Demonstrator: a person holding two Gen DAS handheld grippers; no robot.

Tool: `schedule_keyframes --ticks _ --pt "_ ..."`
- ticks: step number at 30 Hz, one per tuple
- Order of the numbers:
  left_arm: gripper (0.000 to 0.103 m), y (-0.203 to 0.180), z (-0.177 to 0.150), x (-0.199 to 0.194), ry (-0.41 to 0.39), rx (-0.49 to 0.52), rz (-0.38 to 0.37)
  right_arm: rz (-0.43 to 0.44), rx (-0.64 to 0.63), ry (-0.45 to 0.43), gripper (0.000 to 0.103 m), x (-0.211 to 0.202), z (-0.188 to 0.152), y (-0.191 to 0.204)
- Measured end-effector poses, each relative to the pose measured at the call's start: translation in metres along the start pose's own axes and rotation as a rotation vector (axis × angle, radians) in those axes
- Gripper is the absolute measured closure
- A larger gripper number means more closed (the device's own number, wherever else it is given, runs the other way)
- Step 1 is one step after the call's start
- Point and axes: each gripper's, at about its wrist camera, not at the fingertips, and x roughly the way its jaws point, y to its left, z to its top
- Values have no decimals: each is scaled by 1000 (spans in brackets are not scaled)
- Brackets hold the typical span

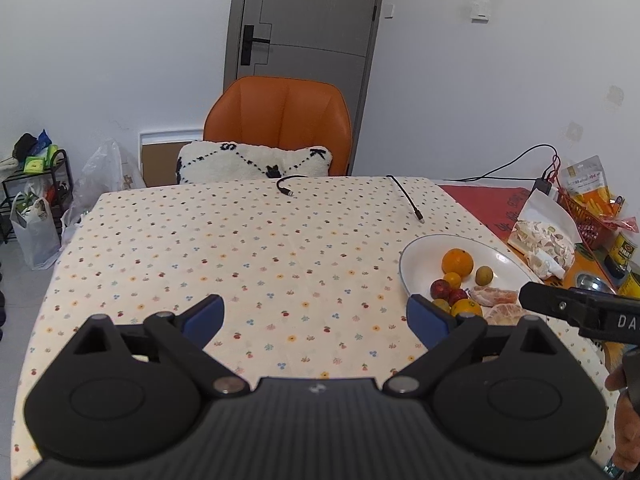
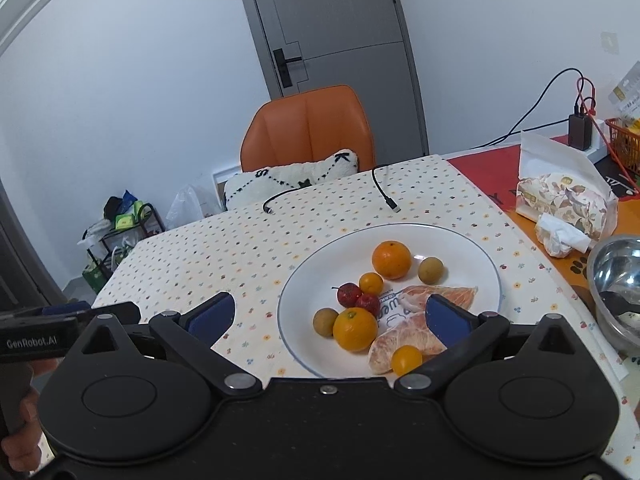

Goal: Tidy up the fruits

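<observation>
From the left wrist, the left gripper [image 1: 314, 312] hangs with jaws spread over bare dotted tablecloth [image 1: 240, 248], the plate [image 1: 416, 256] of fruit at the table's right edge, while from the right wrist the right gripper [image 2: 330, 314] gapes empty above that plate [image 2: 296, 300], whose oranges [image 2: 391, 259] sit centred.

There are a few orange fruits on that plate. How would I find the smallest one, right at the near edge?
Start at the white plate on the dotted tablecloth. At its near rim lies a peeled pomelo wedge, and the small orange fruit rests against that wedge. It is more yellow-orange and much smaller than the two big oranges, and sits nearest the right gripper.
</observation>
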Motion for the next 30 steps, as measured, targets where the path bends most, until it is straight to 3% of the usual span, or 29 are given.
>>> schedule_keyframes --ticks 11,30 --pt "6 -1 -12 -10 30 37 26 34 -21 13 0 -13 -15 7" --pt "6 19 -28 -27 56 -35 66 83 -72 39 0 -31 -32 24"
